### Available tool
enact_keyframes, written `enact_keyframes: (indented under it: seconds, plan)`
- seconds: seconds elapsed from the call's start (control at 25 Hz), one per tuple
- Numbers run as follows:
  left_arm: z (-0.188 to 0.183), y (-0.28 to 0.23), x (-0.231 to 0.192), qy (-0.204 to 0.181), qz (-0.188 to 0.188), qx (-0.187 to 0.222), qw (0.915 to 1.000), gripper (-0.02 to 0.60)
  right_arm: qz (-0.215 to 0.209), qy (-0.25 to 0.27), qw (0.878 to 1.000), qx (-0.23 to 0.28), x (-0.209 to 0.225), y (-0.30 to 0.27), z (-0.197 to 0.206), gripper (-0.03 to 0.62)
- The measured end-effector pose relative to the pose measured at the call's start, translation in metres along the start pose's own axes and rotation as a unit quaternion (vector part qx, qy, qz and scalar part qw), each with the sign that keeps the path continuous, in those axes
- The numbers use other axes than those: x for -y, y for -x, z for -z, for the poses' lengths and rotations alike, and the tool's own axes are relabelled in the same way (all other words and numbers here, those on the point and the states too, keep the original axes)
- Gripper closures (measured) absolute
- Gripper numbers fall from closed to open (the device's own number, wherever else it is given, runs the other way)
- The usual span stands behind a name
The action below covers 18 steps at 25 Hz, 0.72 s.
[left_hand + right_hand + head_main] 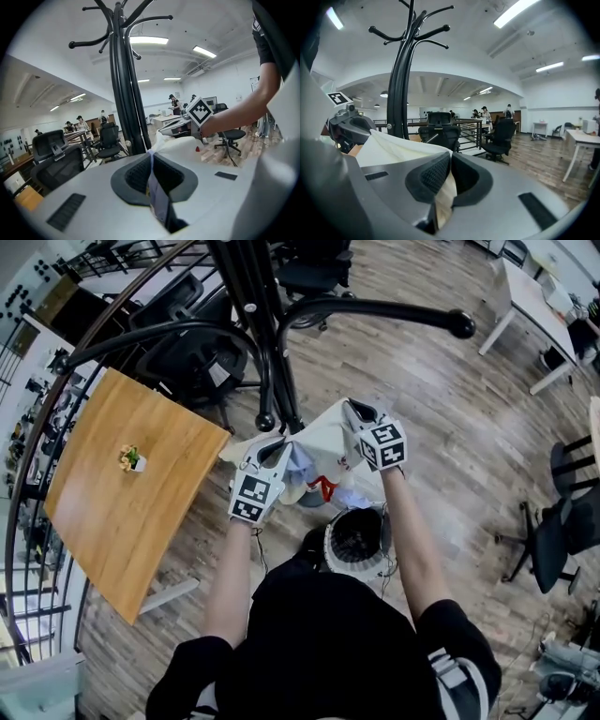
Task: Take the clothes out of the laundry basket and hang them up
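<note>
Jaws (two pairs) on one garment [321, 442]

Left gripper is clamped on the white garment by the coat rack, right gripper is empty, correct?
Not empty: the right gripper view shows the right gripper shut on the white garment too. The left gripper is clamped on it by the coat rack.

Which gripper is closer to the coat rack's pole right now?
Left. The left gripper, shut on the white garment, sits right beside the coat rack pole; the right gripper grips the garment's other edge, farther off to its right.
</note>
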<state>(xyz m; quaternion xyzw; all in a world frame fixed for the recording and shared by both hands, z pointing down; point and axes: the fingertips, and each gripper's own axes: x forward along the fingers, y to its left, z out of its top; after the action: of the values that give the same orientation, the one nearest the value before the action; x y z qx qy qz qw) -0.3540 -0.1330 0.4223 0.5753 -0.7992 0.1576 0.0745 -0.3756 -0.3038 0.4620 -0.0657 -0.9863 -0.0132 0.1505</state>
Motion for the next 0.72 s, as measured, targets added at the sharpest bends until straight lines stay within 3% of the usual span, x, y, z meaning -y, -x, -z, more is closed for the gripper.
enact_keyframes:
  seconds: [0.36,0.56,0.72]
  plan:
    - [0.042,-0.002,0.013,0.083,-0.02,-0.029,0.9959,0.548,-0.035,0.008,0.998,-0.045,-0.018,-0.017,0.037,0.574]
    - [0.065,-0.013,0.032,0.07,-0.004,-0.058,0.9959,0.547,-0.043,-0.012,0.997,-0.056,-0.023,-0.018,0.058,0.565]
    - [0.077,-0.014,0.038,0.071,0.006,-0.066,0.9953,0.546,-0.044,-0.022,0.996,-0.073,-0.026,-0.014,0.076,0.494]
